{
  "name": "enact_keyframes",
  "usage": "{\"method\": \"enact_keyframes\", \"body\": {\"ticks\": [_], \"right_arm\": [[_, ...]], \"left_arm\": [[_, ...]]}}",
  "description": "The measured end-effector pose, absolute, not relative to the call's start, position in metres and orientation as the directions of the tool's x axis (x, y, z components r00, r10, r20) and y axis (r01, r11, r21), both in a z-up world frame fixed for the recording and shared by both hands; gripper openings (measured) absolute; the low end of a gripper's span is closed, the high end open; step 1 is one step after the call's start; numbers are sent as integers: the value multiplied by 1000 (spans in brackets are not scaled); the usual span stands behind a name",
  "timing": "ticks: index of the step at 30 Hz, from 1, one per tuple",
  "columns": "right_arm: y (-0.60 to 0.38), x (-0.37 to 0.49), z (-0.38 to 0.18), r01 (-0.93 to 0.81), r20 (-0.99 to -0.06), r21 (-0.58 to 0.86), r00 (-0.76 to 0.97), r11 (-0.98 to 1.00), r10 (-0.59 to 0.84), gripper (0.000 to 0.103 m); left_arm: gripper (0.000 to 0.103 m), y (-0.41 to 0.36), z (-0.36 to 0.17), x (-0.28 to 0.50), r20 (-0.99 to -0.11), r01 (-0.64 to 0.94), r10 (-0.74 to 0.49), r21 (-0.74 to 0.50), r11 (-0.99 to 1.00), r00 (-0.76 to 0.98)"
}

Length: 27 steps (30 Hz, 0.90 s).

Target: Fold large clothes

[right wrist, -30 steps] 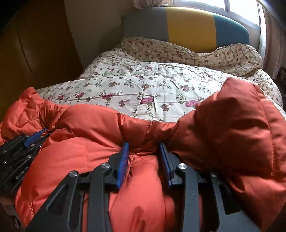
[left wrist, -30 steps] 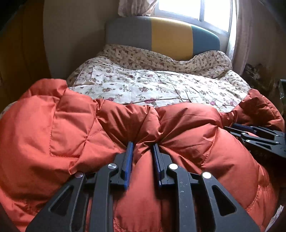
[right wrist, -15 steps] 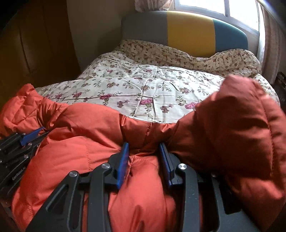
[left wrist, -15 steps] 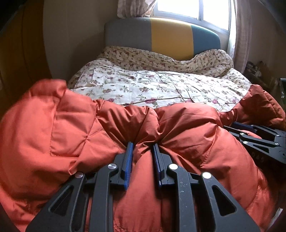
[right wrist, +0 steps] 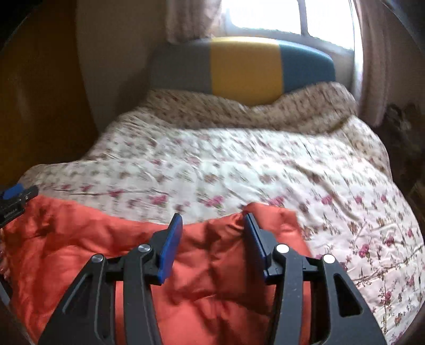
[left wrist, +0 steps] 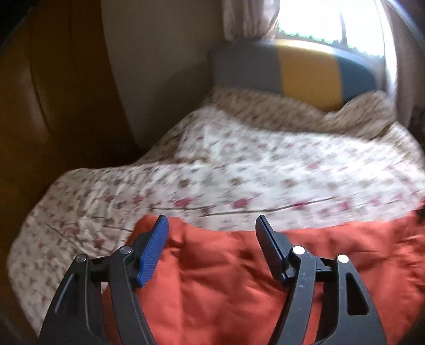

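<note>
An orange padded jacket [left wrist: 239,286] is lying spread across the near end of a bed, its far edge resting on a floral quilt [left wrist: 265,172]. The left gripper [left wrist: 212,238] is hovering just above the jacket's left part, its blue-padded fingers [left wrist: 152,249] standing wide apart and released, with nothing between them. The right gripper [right wrist: 212,233] is poised over the jacket's right end [right wrist: 225,265], its fingers [right wrist: 170,246] likewise spread and gripping nothing; whether the pads are brushing the fabric cannot be told through the blur. In the right wrist view the left gripper's tip [right wrist: 16,196] is showing at the far left, by the jacket's edge. Beyond the jacket, the quilt is covering the bed unbroken up to a bunched, darker floral fold [right wrist: 252,111] near the head. Farther back, a headboard [right wrist: 244,66] in grey, yellow and teal panels is standing under a bright window [right wrist: 279,16] with curtains [right wrist: 191,18], and a brown wooden panel [left wrist: 47,93] is lining the left side.
</note>
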State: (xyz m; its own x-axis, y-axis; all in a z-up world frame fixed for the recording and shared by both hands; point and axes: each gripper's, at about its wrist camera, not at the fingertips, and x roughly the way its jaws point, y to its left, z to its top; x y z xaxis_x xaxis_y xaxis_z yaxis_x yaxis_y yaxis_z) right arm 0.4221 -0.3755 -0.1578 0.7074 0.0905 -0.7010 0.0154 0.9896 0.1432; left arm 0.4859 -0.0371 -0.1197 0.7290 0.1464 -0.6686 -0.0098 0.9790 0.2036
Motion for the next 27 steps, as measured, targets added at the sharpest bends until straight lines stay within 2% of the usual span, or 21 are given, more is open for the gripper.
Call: {"method": "enact_keyframes", "body": {"ticks": [4, 16, 21, 24, 27], "right_arm": [[-382, 432, -193, 39, -745, 165, 660, 986, 98, 47], [-384, 437, -219, 65, -740, 205, 664, 977, 111, 47], [-382, 438, -210, 60, -755, 177, 649, 982, 96, 48], [-379, 415, -185, 59, -721, 179, 687, 982, 90, 49], [-367, 382, -159, 37, -682, 231, 719, 972, 135, 49]], "left_arm": [[68, -28, -161, 501, -718, 11, 159, 226, 974, 678], [69, -13, -189, 506, -737, -16, 77, 89, 996, 672], [69, -10, -184, 504, -744, -14, 68, 79, 997, 664], [69, -2, -163, 483, -736, -8, 36, 41, 999, 676], [78, 15, -138, 447, -704, -50, 36, 1, 999, 710]]}}
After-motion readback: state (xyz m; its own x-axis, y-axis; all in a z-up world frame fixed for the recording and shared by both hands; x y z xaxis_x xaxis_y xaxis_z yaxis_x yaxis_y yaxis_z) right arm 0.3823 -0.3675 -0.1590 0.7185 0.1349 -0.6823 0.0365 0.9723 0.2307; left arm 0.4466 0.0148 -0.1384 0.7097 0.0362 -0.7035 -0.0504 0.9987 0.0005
